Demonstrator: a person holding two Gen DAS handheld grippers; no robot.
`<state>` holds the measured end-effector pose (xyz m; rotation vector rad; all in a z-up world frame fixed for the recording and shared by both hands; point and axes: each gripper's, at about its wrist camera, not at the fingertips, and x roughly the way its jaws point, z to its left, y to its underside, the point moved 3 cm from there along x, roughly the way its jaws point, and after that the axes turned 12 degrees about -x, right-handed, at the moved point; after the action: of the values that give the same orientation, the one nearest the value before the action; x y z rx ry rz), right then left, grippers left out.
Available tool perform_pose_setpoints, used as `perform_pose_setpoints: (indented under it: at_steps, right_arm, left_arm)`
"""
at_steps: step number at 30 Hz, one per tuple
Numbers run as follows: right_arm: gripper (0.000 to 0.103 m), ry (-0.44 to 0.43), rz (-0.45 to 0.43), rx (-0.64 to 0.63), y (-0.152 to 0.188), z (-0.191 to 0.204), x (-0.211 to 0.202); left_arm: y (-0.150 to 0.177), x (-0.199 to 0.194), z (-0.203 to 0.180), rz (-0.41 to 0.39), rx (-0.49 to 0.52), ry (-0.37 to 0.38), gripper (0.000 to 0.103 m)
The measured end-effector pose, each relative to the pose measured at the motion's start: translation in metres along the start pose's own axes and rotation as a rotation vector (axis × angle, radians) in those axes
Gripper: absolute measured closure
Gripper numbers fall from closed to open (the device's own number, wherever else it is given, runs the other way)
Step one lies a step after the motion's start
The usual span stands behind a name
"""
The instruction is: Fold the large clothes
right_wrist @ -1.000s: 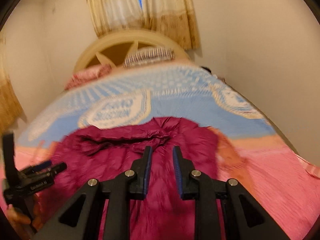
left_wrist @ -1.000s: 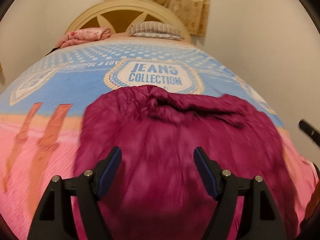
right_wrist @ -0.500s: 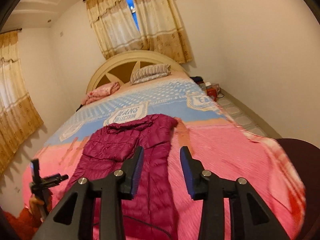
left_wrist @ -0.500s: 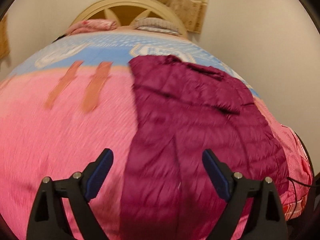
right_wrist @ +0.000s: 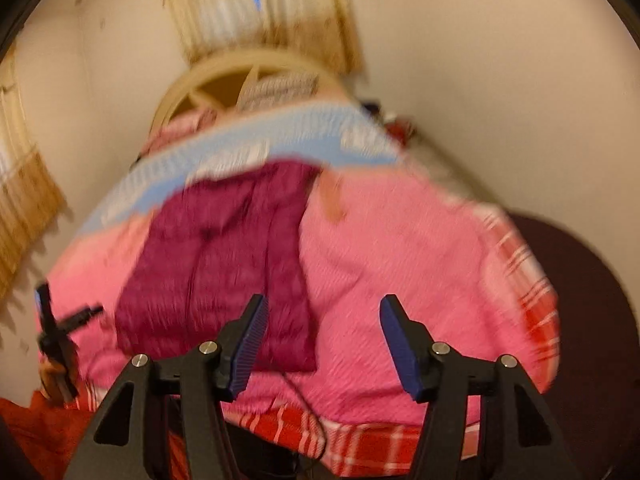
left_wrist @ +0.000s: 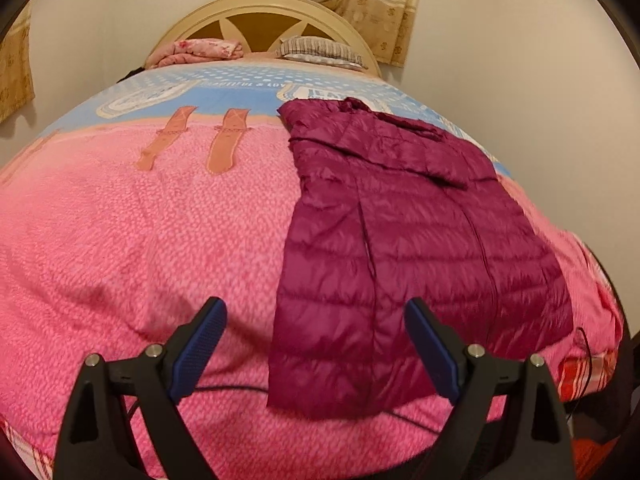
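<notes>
A maroon quilted jacket (left_wrist: 404, 240) lies flat on the pink and blue bedspread (left_wrist: 140, 240), folded lengthwise, its hem near the foot of the bed. My left gripper (left_wrist: 314, 312) hovers over the foot of the bed by the hem's left corner, open wide and holding nothing. In the blurred right wrist view the jacket (right_wrist: 216, 256) sits left of centre. My right gripper (right_wrist: 325, 306) hangs over bare pink bedspread (right_wrist: 400, 260) to the right of the hem, its jaws opening with nothing between them. The left gripper (right_wrist: 66, 312) shows at the far left edge, in a hand.
A cream headboard (left_wrist: 260, 12), a striped pillow (left_wrist: 320, 48) and a folded pink blanket (left_wrist: 204, 50) are at the far end. A wall runs close along the bed's right side. A black cable (left_wrist: 224, 390) crosses the near edge. A dark round surface (right_wrist: 592, 300) stands at the right.
Both grippers have drawn back from over the jacket towards the foot of the bed. The left one shifted left and its jaws spread wider. The right jaws went from nearly shut to open.
</notes>
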<state>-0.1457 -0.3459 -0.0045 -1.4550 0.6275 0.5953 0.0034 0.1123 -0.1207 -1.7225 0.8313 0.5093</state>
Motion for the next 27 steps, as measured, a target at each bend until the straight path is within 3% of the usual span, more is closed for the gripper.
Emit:
perform_pose_setpoints:
  at_steps: [4,9,16,18,19,20,24,27]
  right_arm:
    - [0.044,-0.036,0.099,-0.036,0.014,0.018,0.063]
    - [0.044,-0.078,0.211,-0.077,0.029,0.033,0.132]
    - [0.044,-0.154,0.335,-0.059,0.053,0.041,0.189]
    - [0.053,-0.152,0.361,-0.075,0.058,0.045,0.197]
    - [0.071,-0.115,0.363,-0.121,0.058,0.048,0.197]
    - [0.089,-0.136,0.376,-0.137,0.058,0.051,0.197]
    - [0.095,-0.244,0.348,-0.099,0.042,0.056,0.182]
    - [0.096,-0.376,0.243,-0.023,0.01,0.059,0.158]
  left_arm:
    - [0.008,-0.005,0.003,-0.004,0.026,-0.006,0.01]
    - [0.007,-0.002,0.013,0.016,-0.027,0.015,0.01]
    - [-0.005,-0.033,0.039,-0.024,-0.006,-0.017,0.01]
    - [-0.014,-0.053,0.053,-0.07,-0.007,-0.026,0.01]
    - [-0.019,-0.06,0.059,-0.092,-0.015,-0.031,0.01]
    - [-0.024,-0.07,0.068,-0.119,-0.04,-0.024,0.009]
    - [-0.027,-0.065,0.076,-0.128,-0.079,0.031,0.005]
    - [-0.017,-0.039,0.063,-0.066,-0.055,0.05,0.005]
